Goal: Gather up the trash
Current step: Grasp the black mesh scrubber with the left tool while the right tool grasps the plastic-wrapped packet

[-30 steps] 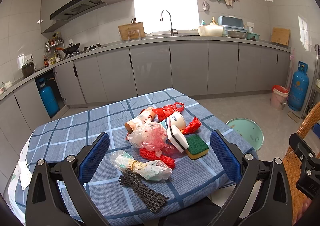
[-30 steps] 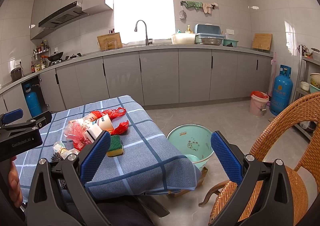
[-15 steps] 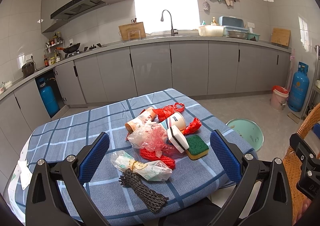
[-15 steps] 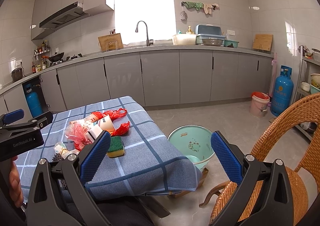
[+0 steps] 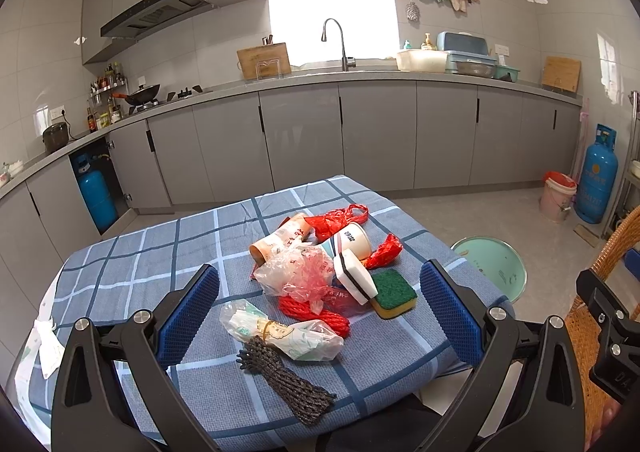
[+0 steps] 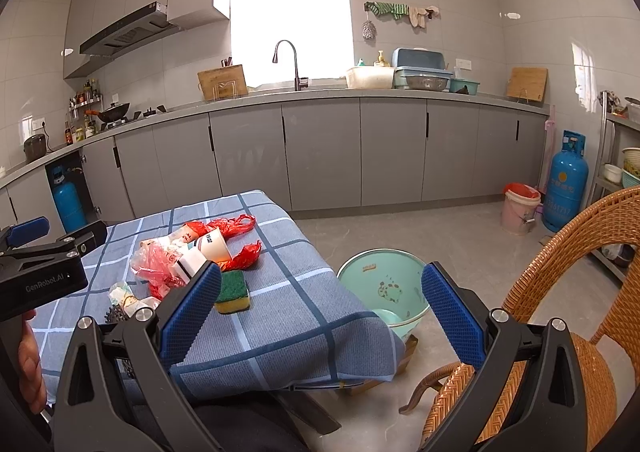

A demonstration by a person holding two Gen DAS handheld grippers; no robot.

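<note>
— Blue-padded, both of them: your left gripper (image 5: 320, 312) hung with its jaws wide apart above the near table edge, holding nothing. Your right gripper (image 6: 322, 308) was spread just as wide, also bare, off the table's corner.

— And the trash?

— All of it lay heaped on the checked tablecloth (image 5: 160, 252): a paper cup (image 5: 354, 240), red plastic bags (image 5: 336, 217), a clear wrapper (image 5: 280, 334), a green sponge (image 5: 394, 292).

— So how far had you got?

— Nowhere yet, I'd judge. The mint-green bin (image 6: 380, 284) beside the table looked empty.
</note>
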